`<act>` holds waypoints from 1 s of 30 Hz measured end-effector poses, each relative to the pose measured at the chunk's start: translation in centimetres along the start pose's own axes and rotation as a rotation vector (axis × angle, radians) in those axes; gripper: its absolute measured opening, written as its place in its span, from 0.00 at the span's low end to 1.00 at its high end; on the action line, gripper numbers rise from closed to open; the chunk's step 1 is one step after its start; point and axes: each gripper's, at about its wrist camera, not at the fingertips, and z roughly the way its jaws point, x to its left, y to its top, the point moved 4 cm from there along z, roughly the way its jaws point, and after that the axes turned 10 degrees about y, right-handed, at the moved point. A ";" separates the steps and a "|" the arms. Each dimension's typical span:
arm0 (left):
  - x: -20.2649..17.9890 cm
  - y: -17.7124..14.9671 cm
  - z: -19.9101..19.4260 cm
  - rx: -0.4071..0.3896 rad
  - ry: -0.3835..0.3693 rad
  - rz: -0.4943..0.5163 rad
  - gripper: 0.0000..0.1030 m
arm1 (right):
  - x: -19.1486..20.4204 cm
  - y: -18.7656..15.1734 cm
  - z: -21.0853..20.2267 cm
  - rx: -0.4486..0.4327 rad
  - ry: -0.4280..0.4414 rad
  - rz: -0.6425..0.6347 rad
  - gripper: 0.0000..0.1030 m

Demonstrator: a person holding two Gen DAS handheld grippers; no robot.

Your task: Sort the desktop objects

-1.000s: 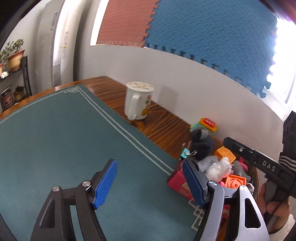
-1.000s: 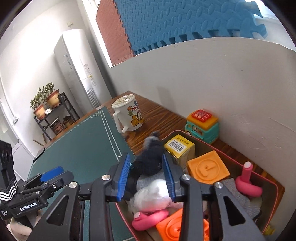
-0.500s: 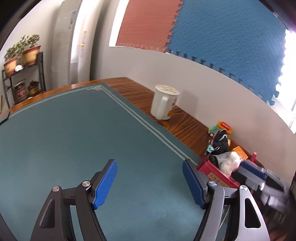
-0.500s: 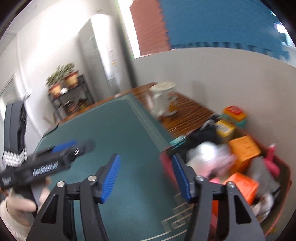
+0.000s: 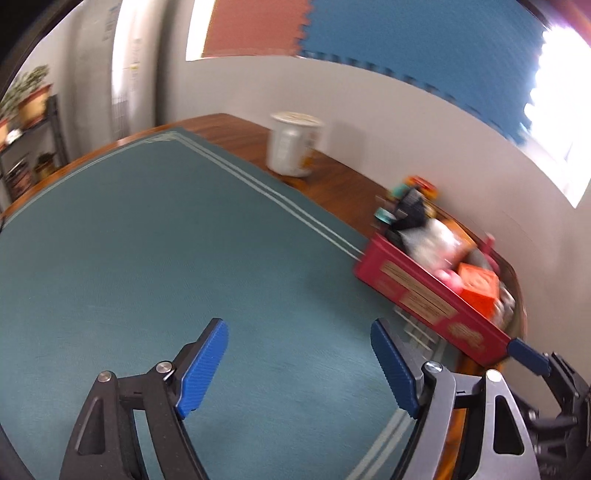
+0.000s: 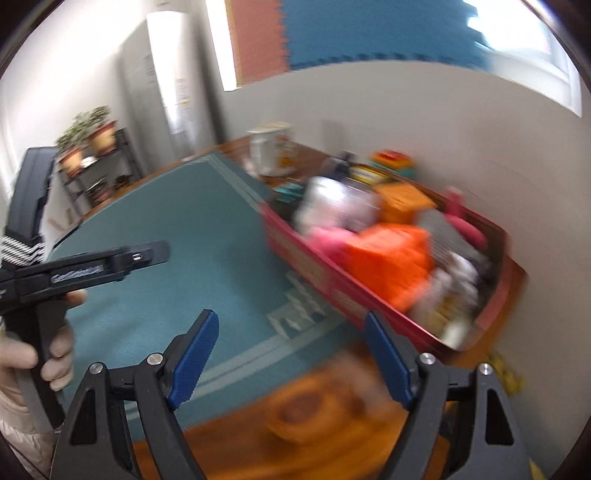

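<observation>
Setting: I read a lived-in home room | ahead of my jaws: wooden desk [image 5: 332,184] under teal mat [image 5: 147,258], cartoon mug [image 5: 293,146] | far left: potted plants [image 6: 88,133] on shelf, tall white air conditioner [image 6: 173,77] | wall: foam tiles [image 5: 406,33]

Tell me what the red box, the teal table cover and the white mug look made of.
Red rectangular box: likely printed cardboard, judging by its thin flat wall with pale label panels. Teal table cover: looks like matte woven fabric or felt, dull with pale border stripes. White mug: probably glazed ceramic, though blur leaves it open.
</observation>
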 end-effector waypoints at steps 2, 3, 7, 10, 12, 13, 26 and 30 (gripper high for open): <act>-2.0 -0.1 -0.3 0.001 -0.009 0.046 0.80 | -1.9 -0.7 -1.0 0.001 -0.041 0.049 0.81; -3.1 -0.2 -0.5 0.002 -0.017 0.071 0.81 | -2.7 -0.9 -1.4 0.000 -0.057 0.073 0.81; -6.2 -0.3 -1.0 0.010 -0.038 0.114 0.82 | -4.5 -1.1 -3.2 -0.027 -0.090 0.121 0.81; -7.6 -0.2 -1.4 0.005 -0.030 0.135 0.82 | -4.8 -0.7 -4.4 -0.055 -0.112 0.115 0.81; -8.3 -0.1 -1.6 0.000 -0.023 0.150 0.82 | -4.7 -0.4 -4.8 -0.069 -0.119 0.110 0.81; -8.6 -0.1 -1.6 -0.001 -0.019 0.158 0.82 | -4.7 -0.3 -4.8 -0.074 -0.124 0.107 0.81; -10.2 -0.2 -1.4 -0.022 0.029 0.206 1.00 | -5.9 -0.7 -4.3 -0.077 -0.140 0.122 0.81; -10.6 -0.3 -1.4 -0.044 0.043 0.228 1.00 | -6.2 -0.8 -4.4 -0.079 -0.162 0.119 0.81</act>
